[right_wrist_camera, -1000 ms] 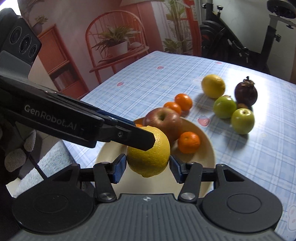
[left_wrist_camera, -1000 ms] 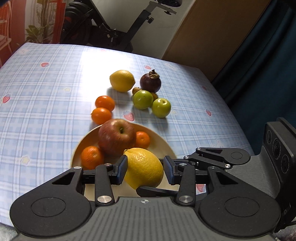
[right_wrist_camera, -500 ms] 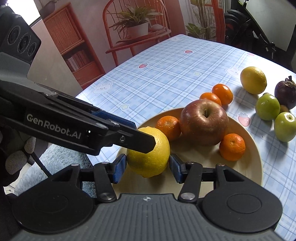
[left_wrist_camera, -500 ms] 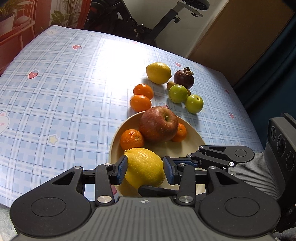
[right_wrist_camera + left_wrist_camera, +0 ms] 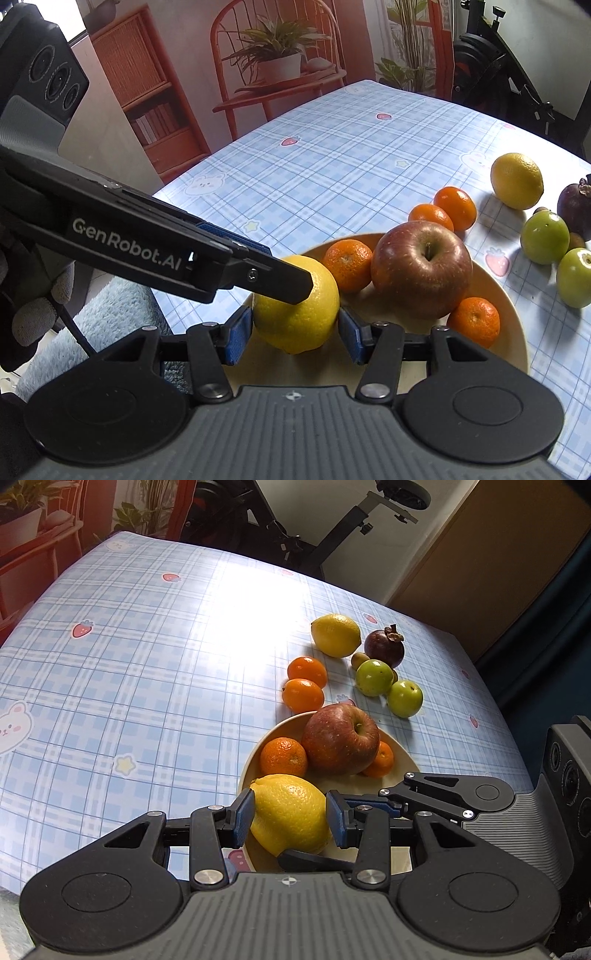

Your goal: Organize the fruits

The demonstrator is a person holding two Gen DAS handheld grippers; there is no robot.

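Seen from the left wrist, the left claw (image 5: 290, 816) was partly open, with its blue pads pressed on either side of a yellow lemon (image 5: 291, 805). The right claw (image 5: 295, 332) had hold of the same lemon from another angle, about as far open. Its left pad lay flat on the peel and its right pad sat at the peel's edge, apparently touching. In the right wrist view one finger of the left claw crossed over the top of the lemon from 9 o'clock. The lemon sat over the 6 o'clock edge of a cream plate (image 5: 511, 325); whether it rested on the plate or hung just above it could not be told.

On the plate, a large red apple (image 5: 341, 740) stood toward 12 o'clock. One mandarin (image 5: 283, 757) touched it at its 9 o'clock side and a second mandarin (image 5: 380, 760) was tucked against it at 4 o'clock.

The plate stood on a counter (image 5: 147, 664) covered in a blue checked cloth. Just past the plate's rim at 12 o'clock lay two more mandarins (image 5: 303, 695) touching each other. Farther off toward 12 o'clock lay a second lemon (image 5: 336, 635). At 1 o'clock from the plate a dark purple mangosteen (image 5: 384, 646) stood just beside that lemon. Two green round fruits (image 5: 373, 677) lay in front of it, side by side, and a small brownish fruit (image 5: 359, 660) was wedged between the nearer green one and the second lemon
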